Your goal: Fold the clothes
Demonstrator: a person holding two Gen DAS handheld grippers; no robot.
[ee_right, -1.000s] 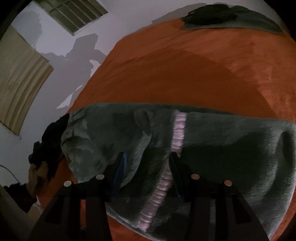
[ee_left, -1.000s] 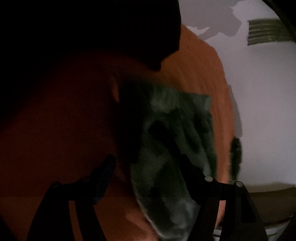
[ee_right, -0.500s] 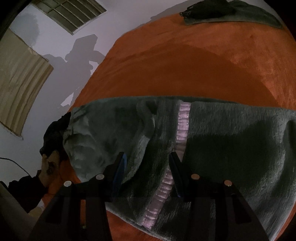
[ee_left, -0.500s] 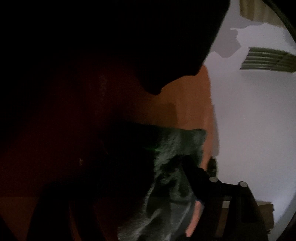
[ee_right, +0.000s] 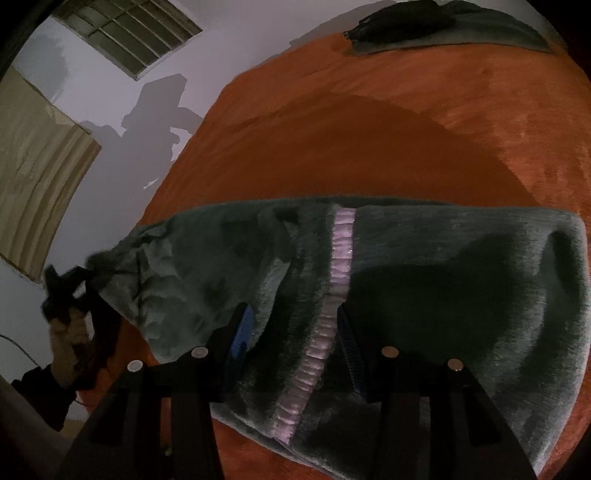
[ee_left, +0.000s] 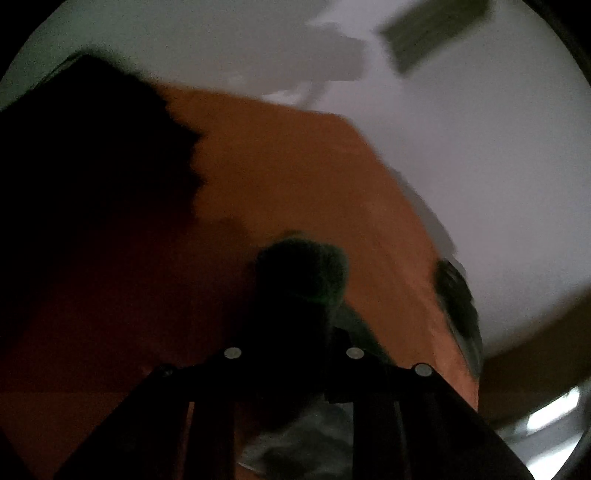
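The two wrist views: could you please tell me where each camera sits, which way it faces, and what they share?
Left wrist view: sits on the left tool, low over the orange bedspread, facing the white wall; its dark fingers pinch a bunched end of the grey fleece garment.
Right wrist view: sits on the right tool, looking down across the garment and its pink stripe; the jaws stand apart around the stripe. The person's hand shows far left.
Shared: the garment, the bedspread and the wall vent.
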